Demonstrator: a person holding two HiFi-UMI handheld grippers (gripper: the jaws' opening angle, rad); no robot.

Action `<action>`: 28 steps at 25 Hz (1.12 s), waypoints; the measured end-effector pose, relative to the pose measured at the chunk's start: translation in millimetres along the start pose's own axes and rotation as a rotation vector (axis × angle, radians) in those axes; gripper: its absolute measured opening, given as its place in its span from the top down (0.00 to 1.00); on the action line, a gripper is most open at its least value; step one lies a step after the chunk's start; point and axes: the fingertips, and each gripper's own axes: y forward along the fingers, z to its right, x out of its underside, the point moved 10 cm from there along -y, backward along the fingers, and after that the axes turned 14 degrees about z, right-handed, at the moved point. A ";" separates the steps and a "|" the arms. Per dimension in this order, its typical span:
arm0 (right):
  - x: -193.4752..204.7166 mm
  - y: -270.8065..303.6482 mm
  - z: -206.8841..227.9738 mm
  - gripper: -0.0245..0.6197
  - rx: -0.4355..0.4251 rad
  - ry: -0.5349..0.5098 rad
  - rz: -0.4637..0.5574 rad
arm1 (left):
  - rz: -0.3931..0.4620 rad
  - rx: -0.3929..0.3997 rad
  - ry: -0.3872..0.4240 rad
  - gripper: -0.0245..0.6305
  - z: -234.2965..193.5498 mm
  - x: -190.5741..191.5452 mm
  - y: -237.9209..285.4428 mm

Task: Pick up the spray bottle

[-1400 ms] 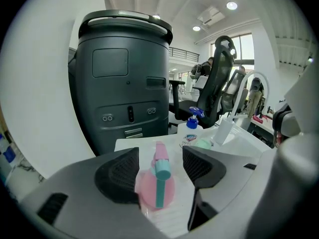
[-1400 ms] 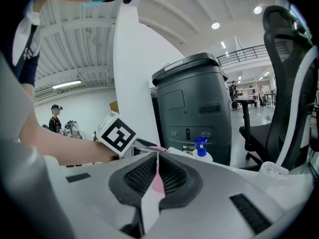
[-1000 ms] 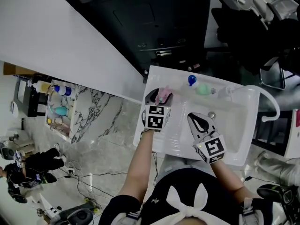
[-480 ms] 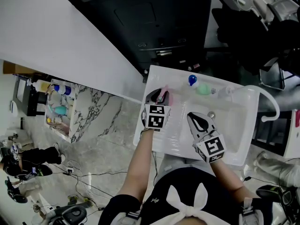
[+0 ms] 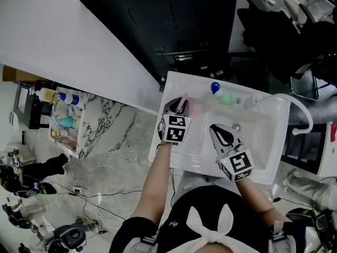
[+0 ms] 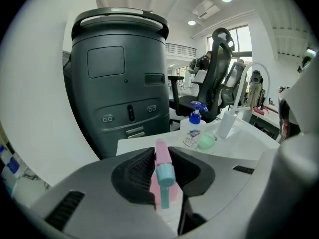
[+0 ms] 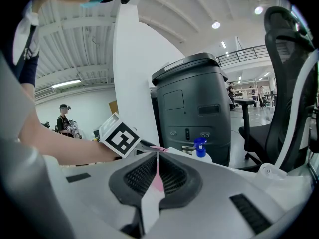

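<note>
The spray bottle [image 5: 186,106] is pink with a teal nozzle and stands at the left rim of the white sink. In the left gripper view the spray bottle [image 6: 163,172] sits upright between the two dark pads. My left gripper [image 5: 179,108] is around it with its jaws closing, and the left gripper [image 6: 160,159] shows both pads against the bottle's sides. My right gripper [image 5: 218,134] hovers over the sink basin to the right, apart from the bottle. In its own view the right gripper [image 7: 157,167] is shut, with only a thin slit between the pads and nothing in it.
A soap bottle with a blue pump [image 5: 215,88] and a green object [image 5: 227,99] stand on the sink's [image 5: 263,141] far rim. A curved faucet [image 5: 303,117] rises at the right. Behind the sink are a dark grey bin [image 6: 122,73] and an office chair [image 6: 219,78].
The left jaws have drawn in around the pink spray bottle. Both hands have kept their place over the sink.
</note>
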 end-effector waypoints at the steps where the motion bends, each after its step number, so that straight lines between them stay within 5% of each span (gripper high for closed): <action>1: -0.1 -0.6 -0.6 0.92 0.000 -0.001 0.002 | 0.003 0.000 0.004 0.81 0.4 -0.2 -0.4; 28: -22.4 -12.0 -3.5 0.92 -0.031 -0.046 0.060 | 0.164 -0.060 0.004 0.81 1.6 -61.7 -38.2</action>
